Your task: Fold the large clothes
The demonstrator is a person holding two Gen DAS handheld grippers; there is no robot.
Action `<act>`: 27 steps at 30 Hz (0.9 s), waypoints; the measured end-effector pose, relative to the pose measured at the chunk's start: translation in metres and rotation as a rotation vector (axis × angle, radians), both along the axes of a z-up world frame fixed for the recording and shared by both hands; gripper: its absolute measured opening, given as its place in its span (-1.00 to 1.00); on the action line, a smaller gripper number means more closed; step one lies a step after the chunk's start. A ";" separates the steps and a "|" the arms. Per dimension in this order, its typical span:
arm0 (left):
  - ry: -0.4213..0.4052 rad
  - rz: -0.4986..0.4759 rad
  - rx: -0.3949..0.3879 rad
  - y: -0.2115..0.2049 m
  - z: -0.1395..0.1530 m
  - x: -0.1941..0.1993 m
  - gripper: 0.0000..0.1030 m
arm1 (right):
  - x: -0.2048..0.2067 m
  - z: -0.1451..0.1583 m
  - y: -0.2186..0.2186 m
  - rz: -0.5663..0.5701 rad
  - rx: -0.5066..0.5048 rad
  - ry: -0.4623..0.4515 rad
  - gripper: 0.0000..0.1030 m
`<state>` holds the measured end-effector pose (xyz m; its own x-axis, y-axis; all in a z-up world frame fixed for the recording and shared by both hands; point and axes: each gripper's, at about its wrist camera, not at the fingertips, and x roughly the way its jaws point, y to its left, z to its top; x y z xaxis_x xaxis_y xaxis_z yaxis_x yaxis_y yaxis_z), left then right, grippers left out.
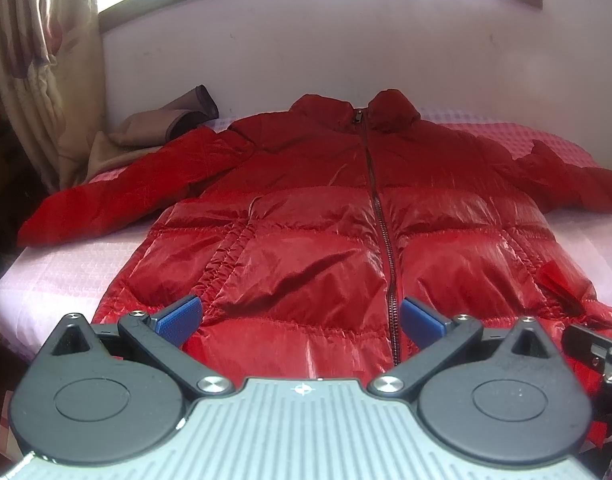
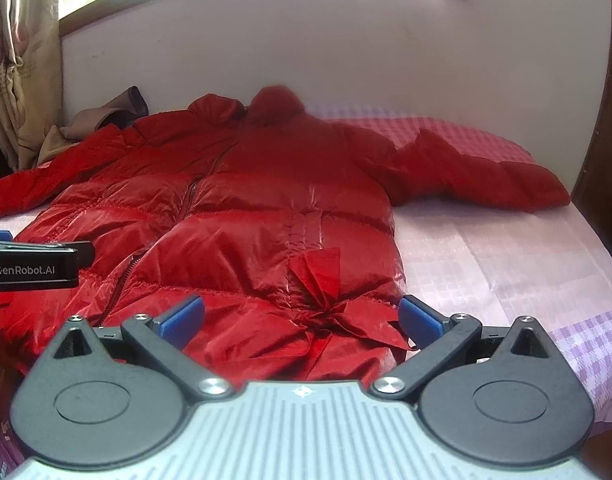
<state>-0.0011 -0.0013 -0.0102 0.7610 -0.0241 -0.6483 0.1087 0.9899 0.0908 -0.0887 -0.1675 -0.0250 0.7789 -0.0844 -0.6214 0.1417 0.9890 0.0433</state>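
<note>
While the left wrist view looks straight up the garment: the red jacket (image 1: 346, 208) lies flat, face up and zipped, on the bed (image 1: 57, 272), collar toward the far wall, hem nearest the camera.
Left gripper (image 1: 301, 318): released, blue pads spread wide over the hem, holding nothing; the zipper (image 1: 386, 240) runs up just inside its right-hand pad.
Left sleeve (image 1: 117, 196): stretched outward toward the curtain (image 1: 37, 60), with a brown garment (image 1: 165, 124) lying behind it.
Seen only here: the zipper pull at the collar and the full line of the zipper; a corner of the other gripper shows at the right edge.
Right wrist view, jacket position: the jacket (image 2: 233, 208) fills the bed (image 2: 506, 248) from the hem up, seen from its right side.
Right gripper (image 2: 301, 318): released, pads wide apart above the right hem corner, nothing between them.
Seen only here: a crumpled red tie or bow (image 2: 326, 304) of fabric at the hem, the whole right sleeve (image 2: 466, 176) lying out over a pink pillow (image 2: 446, 132), and the side of the left gripper (image 2: 33, 268).
Step in hand, as I judge it: the fold is not yet begun.
How to do it well: close each gripper on both layers at a hem corner or on a sleeve, not the slippery top layer alone; fold the sleeves in across the chest first, move both sides evenly, and press trapped air out of the padding so the fold stays.
</note>
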 end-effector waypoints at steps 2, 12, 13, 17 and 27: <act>0.005 0.001 -0.002 0.001 -0.001 0.000 1.00 | -0.001 0.000 -0.001 0.001 0.007 -0.004 1.00; -0.006 -0.002 0.005 0.001 -0.002 -0.001 1.00 | -0.003 -0.004 -0.008 -0.025 0.017 0.009 1.00; -0.004 -0.004 0.005 0.001 -0.002 -0.001 1.00 | -0.003 -0.005 -0.009 -0.026 0.016 0.009 1.00; -0.012 -0.007 0.007 0.001 -0.002 -0.003 1.00 | -0.004 -0.004 -0.005 -0.019 -0.002 0.005 1.00; 0.001 -0.003 0.000 0.004 -0.002 -0.005 1.00 | -0.007 -0.001 0.000 0.003 -0.001 -0.004 1.00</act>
<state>-0.0062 0.0030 -0.0123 0.7605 -0.0259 -0.6488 0.1112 0.9896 0.0908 -0.0960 -0.1672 -0.0263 0.7819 -0.0830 -0.6179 0.1387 0.9894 0.0427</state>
